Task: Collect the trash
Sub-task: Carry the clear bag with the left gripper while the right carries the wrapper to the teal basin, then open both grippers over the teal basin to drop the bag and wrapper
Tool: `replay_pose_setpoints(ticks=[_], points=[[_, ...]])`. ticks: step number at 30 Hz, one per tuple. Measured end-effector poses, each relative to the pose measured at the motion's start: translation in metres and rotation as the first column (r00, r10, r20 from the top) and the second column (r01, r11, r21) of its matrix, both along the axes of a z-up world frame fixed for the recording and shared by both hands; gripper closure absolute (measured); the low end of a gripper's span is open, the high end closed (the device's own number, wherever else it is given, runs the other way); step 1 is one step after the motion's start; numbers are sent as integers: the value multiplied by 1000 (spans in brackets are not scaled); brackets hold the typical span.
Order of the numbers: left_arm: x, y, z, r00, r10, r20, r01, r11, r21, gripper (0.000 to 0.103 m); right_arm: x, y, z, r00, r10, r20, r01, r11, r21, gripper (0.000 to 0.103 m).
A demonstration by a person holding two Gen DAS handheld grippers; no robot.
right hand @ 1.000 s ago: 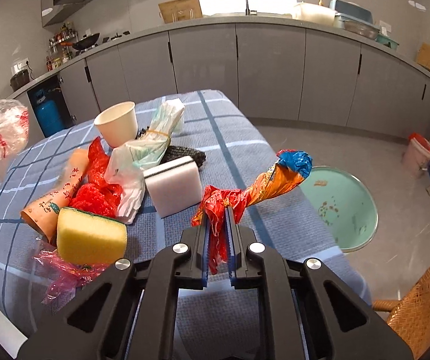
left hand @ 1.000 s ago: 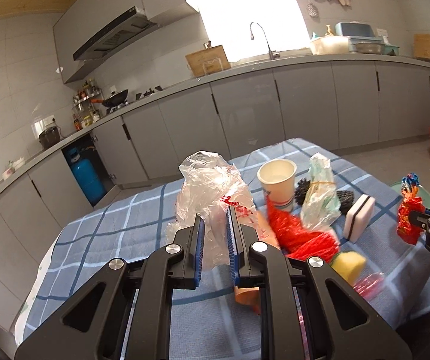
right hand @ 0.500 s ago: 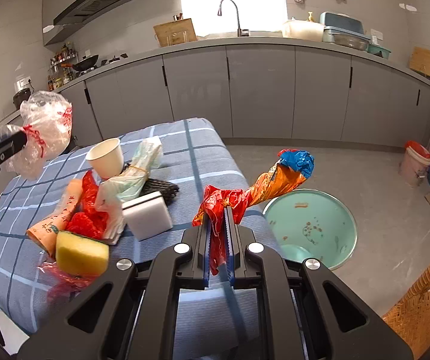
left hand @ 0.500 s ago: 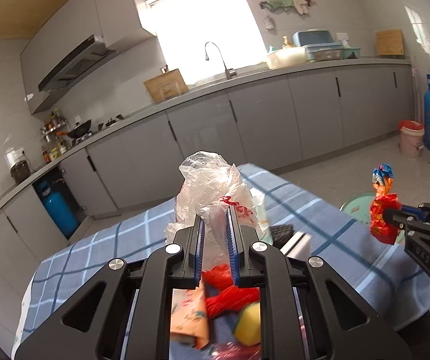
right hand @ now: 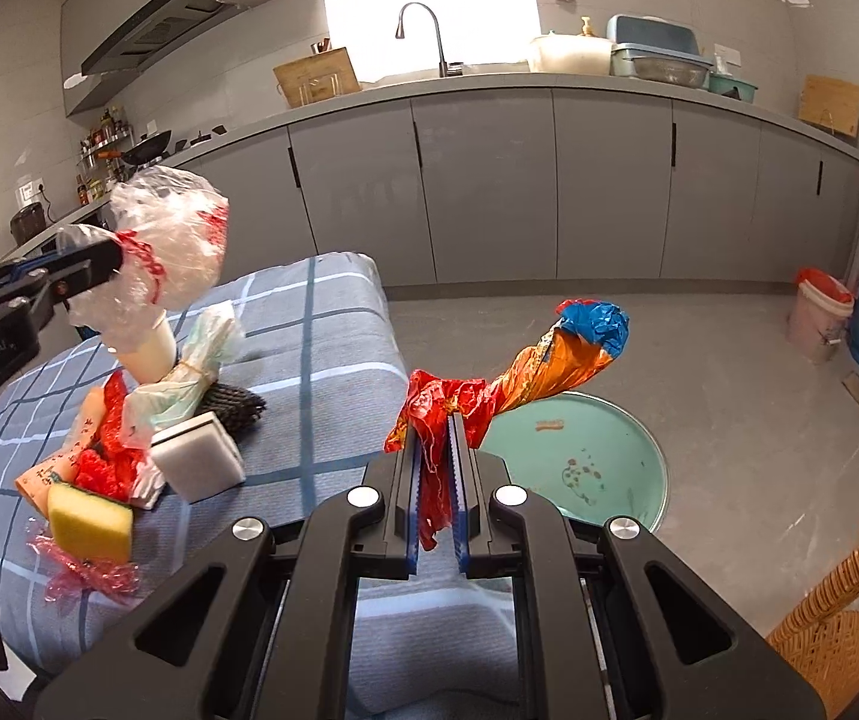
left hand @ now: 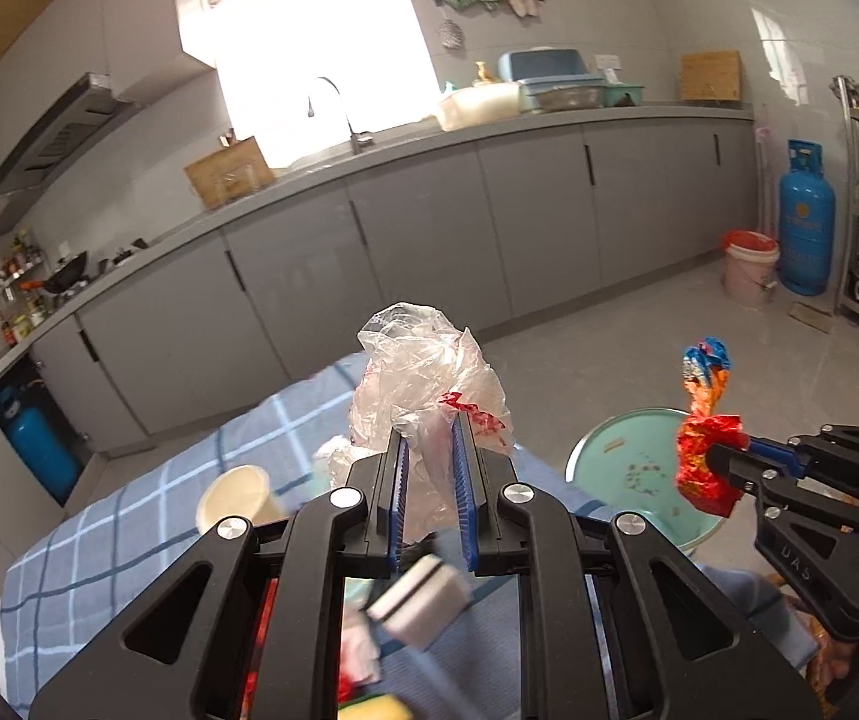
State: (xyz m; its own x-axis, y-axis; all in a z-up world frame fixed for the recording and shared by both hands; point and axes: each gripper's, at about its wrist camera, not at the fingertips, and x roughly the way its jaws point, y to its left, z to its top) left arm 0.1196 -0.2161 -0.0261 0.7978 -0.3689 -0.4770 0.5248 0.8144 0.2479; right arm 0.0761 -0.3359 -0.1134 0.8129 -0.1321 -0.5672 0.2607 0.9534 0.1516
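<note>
Right wrist view: the twisted snack wrapper sits at frame centre, its red end pinched between the blue pads of the right tongs, its long axis slanting up and to the right so the orange body and blue tip point toward the upper right, above the green basin on the floor. At the left of this frame the left tongs grip a crumpled clear plastic bag with red print, held above the desk. In the left wrist view that bag bulges upward from the closed left tongs, while the wrapper stands nearly upright at the right, blue tip up, clamped in the right tongs. A paper cup, white sponge and yellow sponge lie on the checked cloth.
</note>
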Motion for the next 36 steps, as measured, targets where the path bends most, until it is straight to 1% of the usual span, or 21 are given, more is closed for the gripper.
replay_pose_setpoints(ticks=[6, 11, 16, 19, 20, 22, 23, 24, 25, 27, 29, 31, 32, 34, 36], points=[[19, -39, -13, 994, -86, -68, 86, 996, -12, 86, 11, -28, -12, 1000, 7, -2, -7, 999, 36, 93], [40, -72, -26, 982, -137, -132, 136, 990, -21, 84, 22, -50, -28, 1000, 7, -20, -6, 998, 56, 93], [50, -105, -40, 971, -170, -167, 172, 985, -7, 84, 32, -69, -45, 999, 9, -45, -6, 998, 65, 93], [51, -123, -49, 969, -181, -169, 185, 983, 11, 84, 36, -79, -57, 998, 3, -61, 1, 998, 70, 92], [53, -128, -50, 969, -183, -168, 189, 982, 16, 82, 37, -84, -62, 998, -2, -67, 7, 997, 74, 92], [53, -137, -53, 970, -187, -158, 194, 980, 32, 63, 38, -90, -68, 997, -6, -72, 11, 997, 82, 88], [52, -141, -55, 972, -184, -147, 191, 981, 35, 44, 39, -93, -72, 997, -15, -74, 21, 997, 80, 88], [52, -141, -55, 974, -181, -139, 187, 982, 35, 34, 39, -96, -76, 997, -19, -81, 26, 996, 84, 81], [53, -143, -56, 975, -180, -131, 186, 982, 37, 34, 40, -100, -81, 996, -25, -91, 33, 996, 87, 77], [56, -146, -56, 974, -178, -140, 186, 981, 48, 33, 39, -106, -89, 993, -51, -108, 61, 994, 93, 76], [59, -144, -56, 979, -160, -129, 168, 984, 52, 27, 34, -110, -92, 991, -74, -110, 86, 990, 110, 73], [60, -140, -55, 981, -150, -126, 158, 986, 49, 24, 29, -111, -90, 990, -95, -102, 107, 988, 113, 59], [60, -137, -55, 981, -147, -126, 154, 987, 49, 22, 26, -111, -88, 990, -105, -99, 117, 986, 116, 58], [59, -131, -51, 984, -132, -118, 138, 989, 50, 22, 20, -110, -83, 988, -125, -92, 136, 983, 124, 58], [55, -122, -46, 987, -120, -104, 125, 991, 49, 19, 12, -109, -75, 985, -155, -78, 165, 977, 138, 53]])
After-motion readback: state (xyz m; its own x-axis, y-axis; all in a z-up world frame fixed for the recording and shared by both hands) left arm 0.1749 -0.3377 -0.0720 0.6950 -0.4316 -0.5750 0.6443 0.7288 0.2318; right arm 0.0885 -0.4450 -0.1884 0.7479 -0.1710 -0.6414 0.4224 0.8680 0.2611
